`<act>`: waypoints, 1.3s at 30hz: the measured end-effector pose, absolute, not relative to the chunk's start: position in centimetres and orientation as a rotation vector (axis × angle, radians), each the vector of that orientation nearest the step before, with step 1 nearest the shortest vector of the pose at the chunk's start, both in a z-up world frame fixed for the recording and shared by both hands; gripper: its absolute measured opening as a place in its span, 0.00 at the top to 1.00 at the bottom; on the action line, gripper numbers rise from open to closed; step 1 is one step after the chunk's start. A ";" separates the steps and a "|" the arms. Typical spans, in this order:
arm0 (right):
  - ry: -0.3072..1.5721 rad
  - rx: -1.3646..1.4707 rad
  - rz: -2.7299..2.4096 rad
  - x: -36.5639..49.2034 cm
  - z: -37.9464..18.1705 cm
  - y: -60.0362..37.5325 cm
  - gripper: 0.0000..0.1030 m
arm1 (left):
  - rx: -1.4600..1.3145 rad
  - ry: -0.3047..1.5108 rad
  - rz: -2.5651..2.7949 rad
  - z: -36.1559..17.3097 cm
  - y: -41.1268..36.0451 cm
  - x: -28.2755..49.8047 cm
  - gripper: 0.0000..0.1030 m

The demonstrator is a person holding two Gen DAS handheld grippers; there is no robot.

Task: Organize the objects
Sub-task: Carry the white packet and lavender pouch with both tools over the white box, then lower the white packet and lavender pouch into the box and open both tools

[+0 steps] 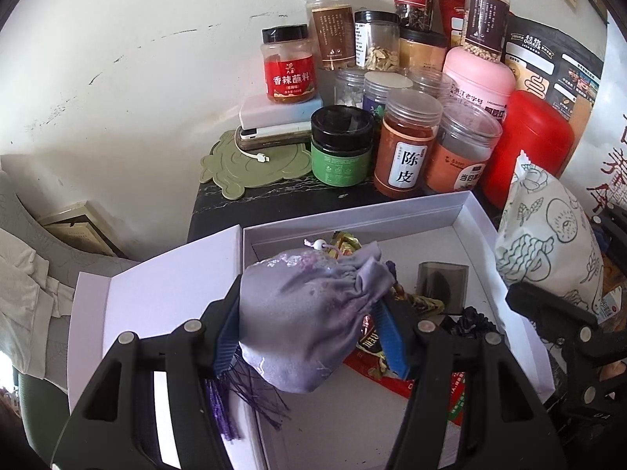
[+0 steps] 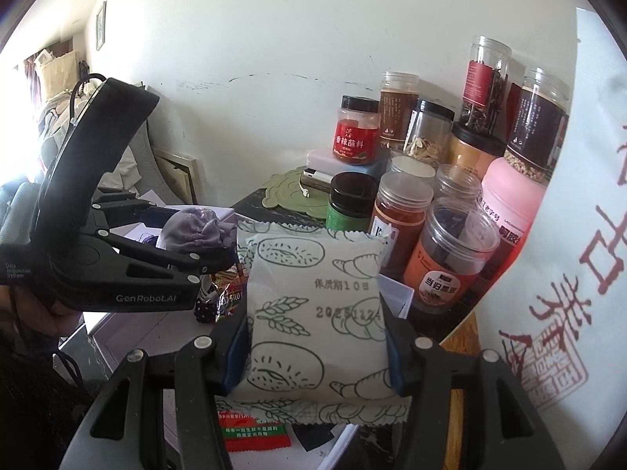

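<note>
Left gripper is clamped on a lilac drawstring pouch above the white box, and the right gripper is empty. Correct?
Not quite. The right gripper is shut on a white snack packet, as the right wrist view shows. The left gripper does hold the lilac drawstring pouch above the white box.

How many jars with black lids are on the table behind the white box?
4, though others may be hidden: the red-labelled spice jar on the power bank, the green-labelled jar in front, the clear jar of dried slices behind, and the amber jar beside that one.

A lilac embroidered drawstring pouch (image 1: 309, 321) with a purple tassel sits low centre, above the open white box (image 1: 352, 219). A puffy white snack packet (image 2: 317, 313), printed with green bread drawings, stands upright at centre.
</note>
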State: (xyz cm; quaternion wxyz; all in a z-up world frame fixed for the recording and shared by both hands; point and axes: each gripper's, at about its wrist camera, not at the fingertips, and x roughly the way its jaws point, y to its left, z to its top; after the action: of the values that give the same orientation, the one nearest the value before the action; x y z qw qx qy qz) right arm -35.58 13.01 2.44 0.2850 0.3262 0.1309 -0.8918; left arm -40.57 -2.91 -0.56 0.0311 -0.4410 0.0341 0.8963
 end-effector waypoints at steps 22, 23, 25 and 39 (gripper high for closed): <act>0.371 1.009 -2.318 -38.0 -2.6 11.2 0.45 | -1.443 0.158 2.714 -4.4 -3.1 -42.4 0.43; 0.376 1.018 -2.316 -38.1 -2.8 11.2 0.45 | -1.447 0.163 2.710 -4.4 -3.1 -42.4 0.43; 0.389 1.040 -2.304 -38.2 -3.3 11.1 0.45 | -1.450 0.181 2.701 -4.5 -2.8 -42.3 0.43; 0.391 1.099 -2.281 -38.7 -4.0 11.3 0.45 | -1.471 0.278 2.641 -5.8 -1.2 -42.2 0.43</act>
State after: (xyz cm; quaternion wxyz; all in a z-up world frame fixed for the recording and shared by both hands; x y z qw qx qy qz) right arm -38.73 11.31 -4.04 0.2857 0.4111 0.1461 -0.8532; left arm -42.21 -1.22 -5.78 0.0528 -0.4840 0.0914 0.8687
